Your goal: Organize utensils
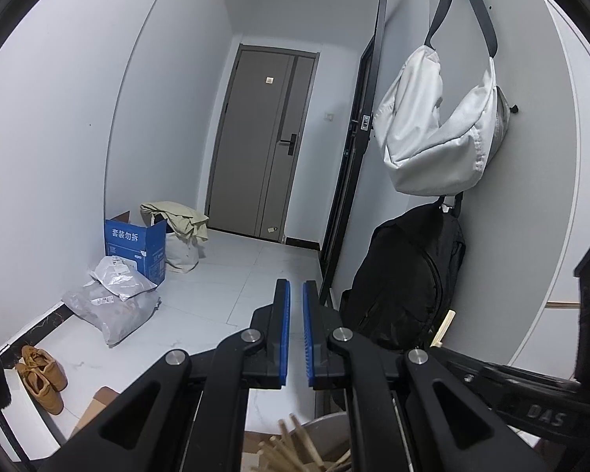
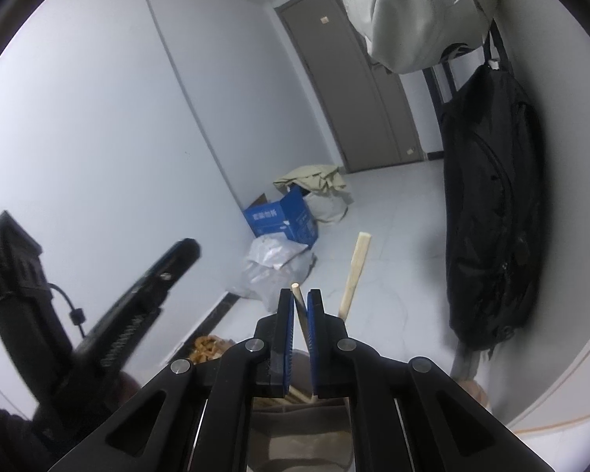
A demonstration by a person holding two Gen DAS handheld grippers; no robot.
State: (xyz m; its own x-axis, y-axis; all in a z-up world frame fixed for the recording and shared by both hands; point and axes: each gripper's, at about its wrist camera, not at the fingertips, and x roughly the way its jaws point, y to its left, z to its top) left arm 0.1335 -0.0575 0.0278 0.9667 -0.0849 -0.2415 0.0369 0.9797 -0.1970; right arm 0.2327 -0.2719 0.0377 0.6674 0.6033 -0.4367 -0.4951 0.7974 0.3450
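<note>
The right gripper (image 2: 301,303) has its fingers clamped on a chopstick (image 2: 299,306): thin, pale wood, light, stiff, and smooth enough to twist, so it is best pinched mid-shaft. More chopsticks (image 1: 291,448) stand in a bin (image 1: 330,428) below. The left gripper (image 1: 296,295) is closed and holds nothing.

Black linkage arms, silver rivets, ribbed blue fingers (image 1: 285,334)
</note>
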